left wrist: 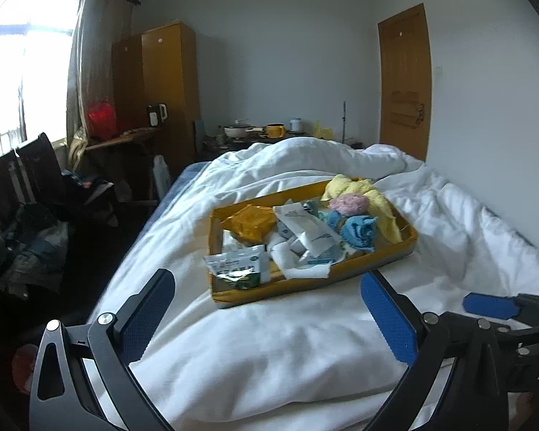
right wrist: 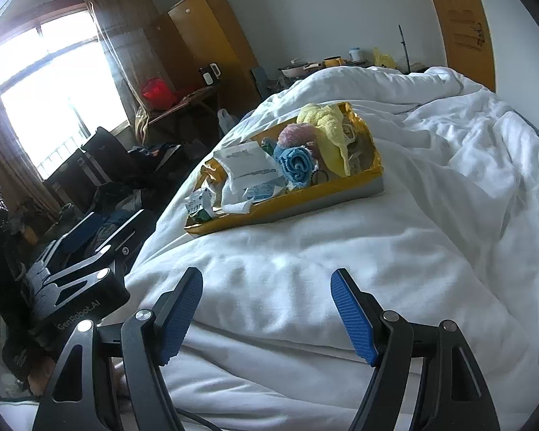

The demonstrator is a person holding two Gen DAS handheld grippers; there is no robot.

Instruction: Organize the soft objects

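Plainly, little of the sorting looks done. The left gripper (left wrist: 267,318) hangs over the near part of the bed with its blue pads spread wide and nothing between them; the right gripper (right wrist: 266,318) is likewise wide apart and empty, just beside the left one.

Outward from both claws runs a stretch of rumpled white duvet (left wrist: 269,352), and beyond that, ahead and well apart from either set of fingers, sits the yellow tray (left wrist: 341,276), resting a little tilted on the bedding. Everything soft is heaped in it: a rolled blue cloth (right wrist: 296,165) near the middle, a pink fluffy ball (right wrist: 296,133) just behind it, and a yellow towel (right wrist: 328,125) draped over the far end. White paper packets (left wrist: 305,230), an orange pouch (left wrist: 248,221) and a green-and-white sachet (left wrist: 239,267) are mixed in on the near and left side.

By my judgement, the soft pieces are untouched so far, and separating them from the packets remains entirely ahead.
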